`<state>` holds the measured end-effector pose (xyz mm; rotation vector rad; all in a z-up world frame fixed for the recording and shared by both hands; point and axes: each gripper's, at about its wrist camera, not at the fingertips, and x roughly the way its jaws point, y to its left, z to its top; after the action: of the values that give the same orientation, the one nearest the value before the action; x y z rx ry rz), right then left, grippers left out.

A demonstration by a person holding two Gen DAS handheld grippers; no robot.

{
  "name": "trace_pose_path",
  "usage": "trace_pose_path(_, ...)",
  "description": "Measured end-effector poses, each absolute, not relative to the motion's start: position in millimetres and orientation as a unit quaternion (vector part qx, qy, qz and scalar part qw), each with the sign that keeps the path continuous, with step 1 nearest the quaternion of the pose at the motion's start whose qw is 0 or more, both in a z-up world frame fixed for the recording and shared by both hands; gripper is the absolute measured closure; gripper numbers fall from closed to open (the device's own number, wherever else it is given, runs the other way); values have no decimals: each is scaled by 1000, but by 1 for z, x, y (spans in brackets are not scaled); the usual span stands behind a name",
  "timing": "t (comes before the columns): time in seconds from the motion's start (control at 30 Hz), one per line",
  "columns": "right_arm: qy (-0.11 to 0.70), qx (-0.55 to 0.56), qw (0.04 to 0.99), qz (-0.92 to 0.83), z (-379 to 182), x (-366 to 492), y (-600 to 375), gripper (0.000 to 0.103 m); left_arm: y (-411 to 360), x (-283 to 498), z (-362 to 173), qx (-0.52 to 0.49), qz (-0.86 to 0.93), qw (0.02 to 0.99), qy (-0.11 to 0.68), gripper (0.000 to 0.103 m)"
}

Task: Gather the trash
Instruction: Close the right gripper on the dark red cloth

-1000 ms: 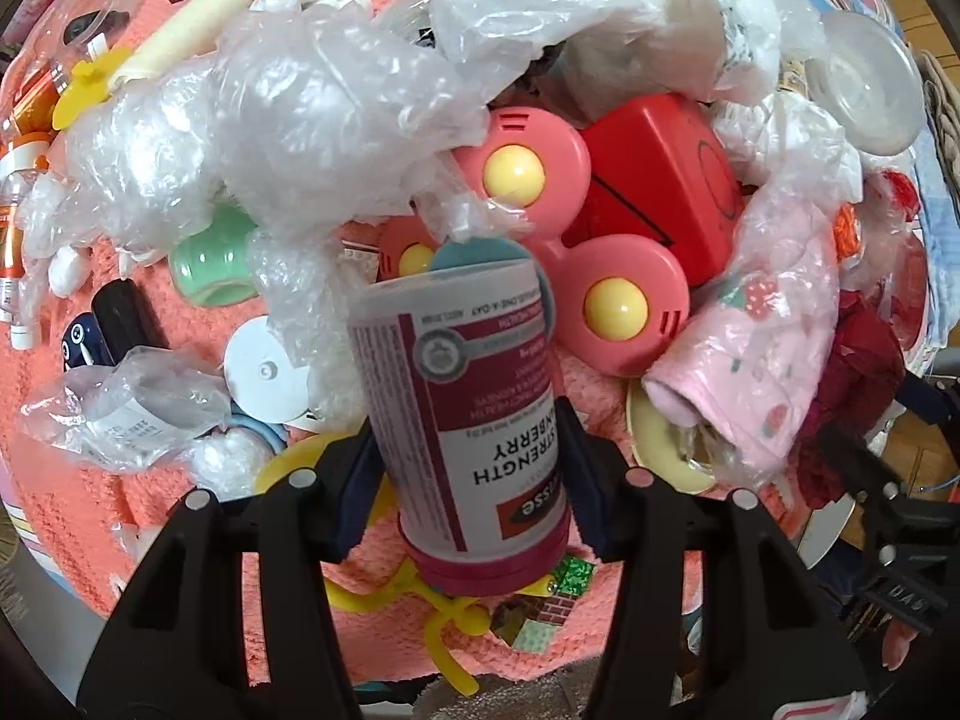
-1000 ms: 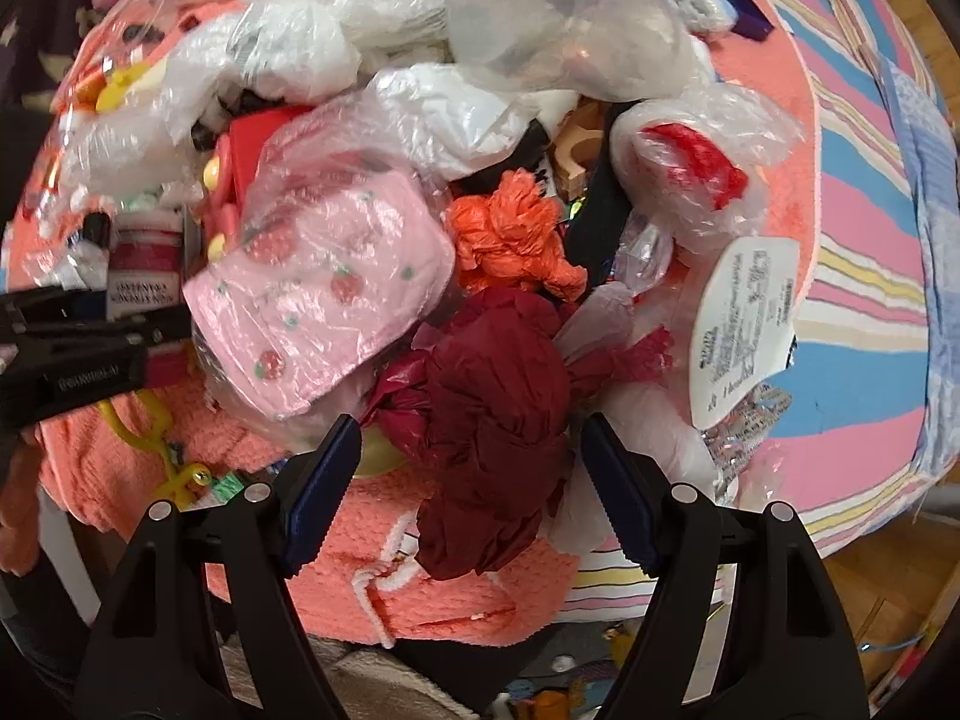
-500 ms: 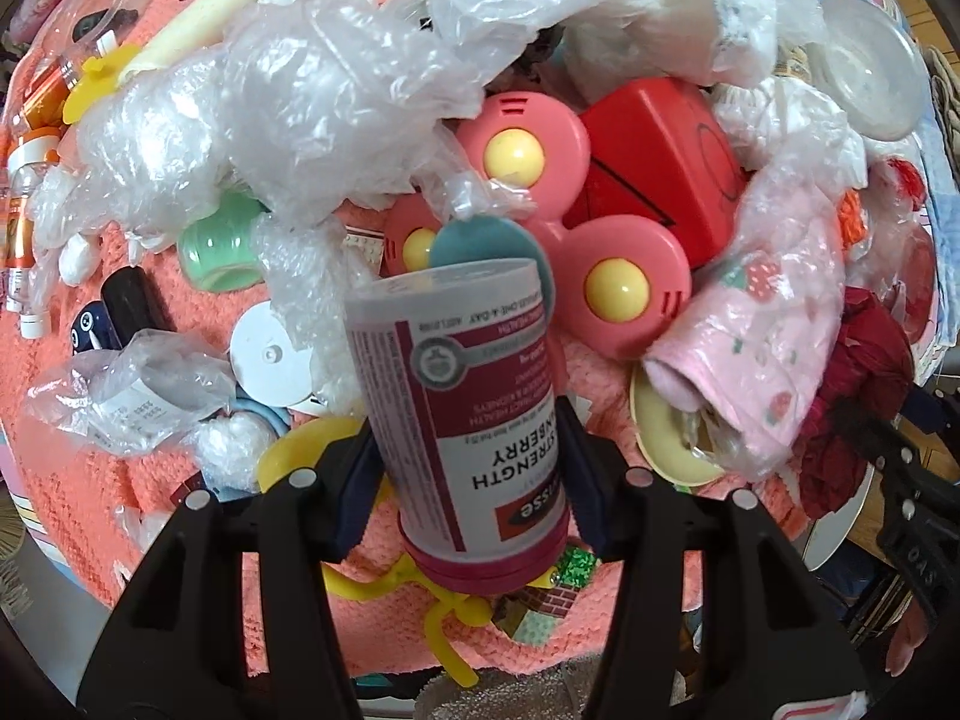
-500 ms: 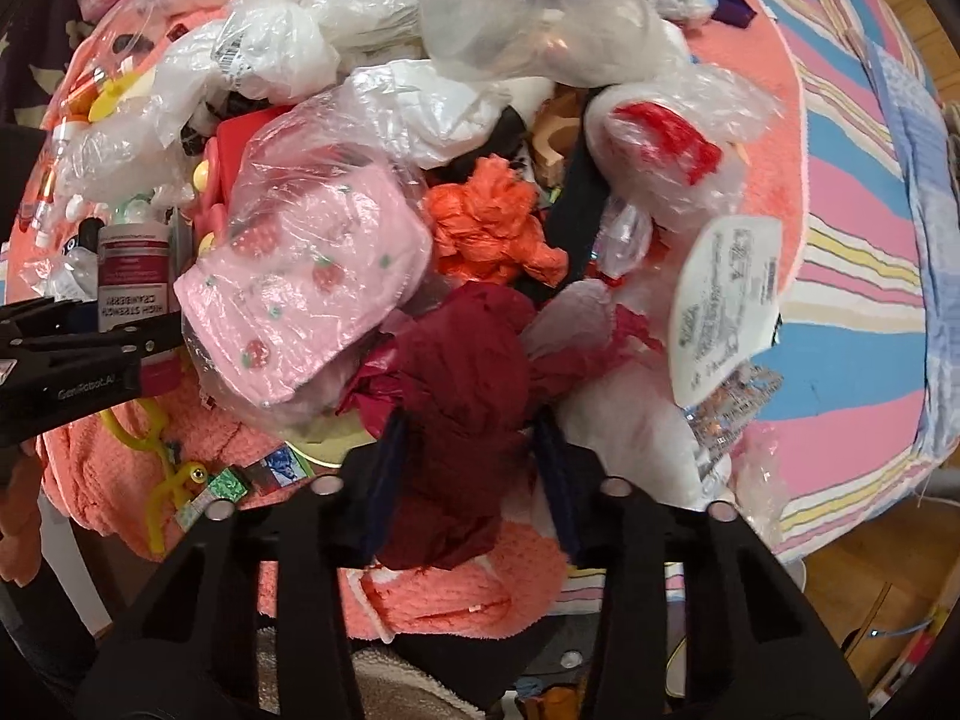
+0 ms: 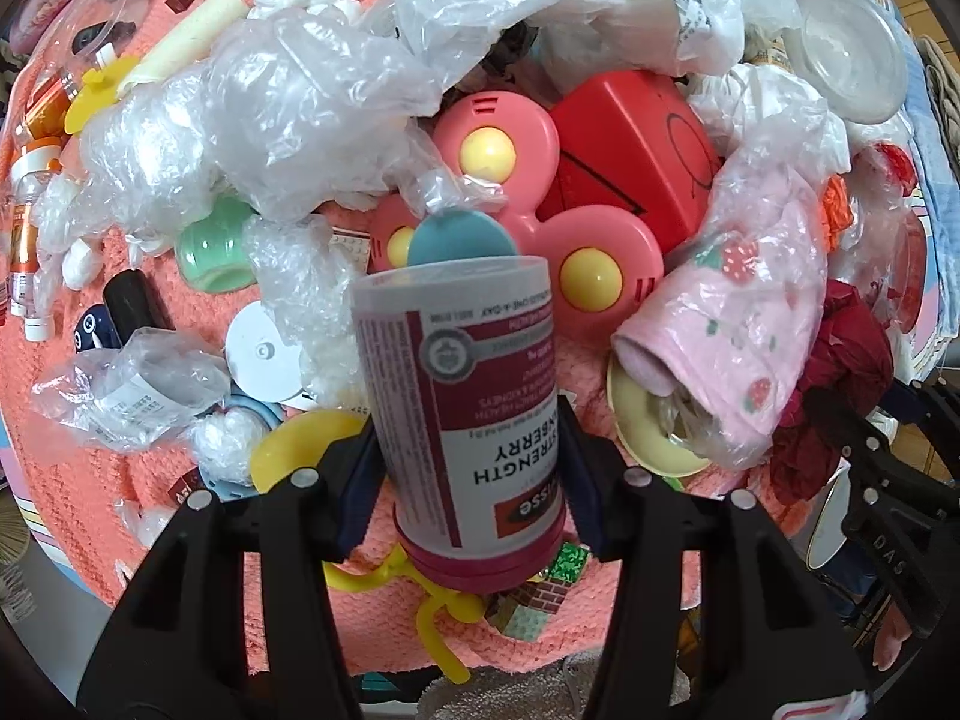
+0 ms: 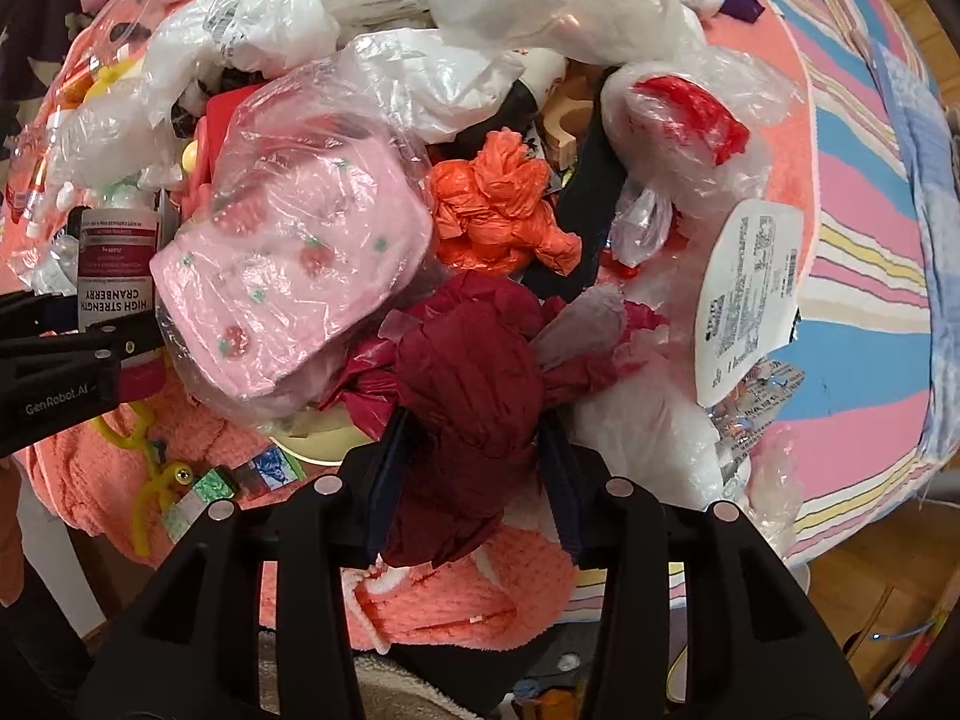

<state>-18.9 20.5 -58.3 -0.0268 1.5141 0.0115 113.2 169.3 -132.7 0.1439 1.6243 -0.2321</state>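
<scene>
I'm mid-pickup on both sides. My left gripper (image 5: 468, 462) clamps the cranberry supplement bottle (image 5: 462, 414), held cap-down just above the coral blanket (image 5: 72, 408). My right gripper (image 6: 474, 450) pinches the crumpled maroon tissue paper (image 6: 474, 396) at the near edge of the pile, beside the bagged pink cloth (image 6: 288, 276). Next, I judge, comes lifting the tissue straight out — gently, since neighbouring bags touch it — with both grippers angled down over the clutter.

Glossy plastic bottle (image 5: 465, 402); crinkled maroon tissue paper (image 6: 474, 414); nubbly coral cloth blanket (image 5: 78, 456).
</scene>
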Motion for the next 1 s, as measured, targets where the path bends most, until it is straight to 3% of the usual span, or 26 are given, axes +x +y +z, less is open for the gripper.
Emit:
trace_pose_path(0.43, 668, -13, 744, 12, -38, -33, 29, 69, 172, 109, -129, 65, -105, 680, 723, 53)
trace_pose_path(1.0, 657, -19, 753, 13, -14, -50, 33, 70, 184, 71, -109, 71, -125, 687, 713, 54)
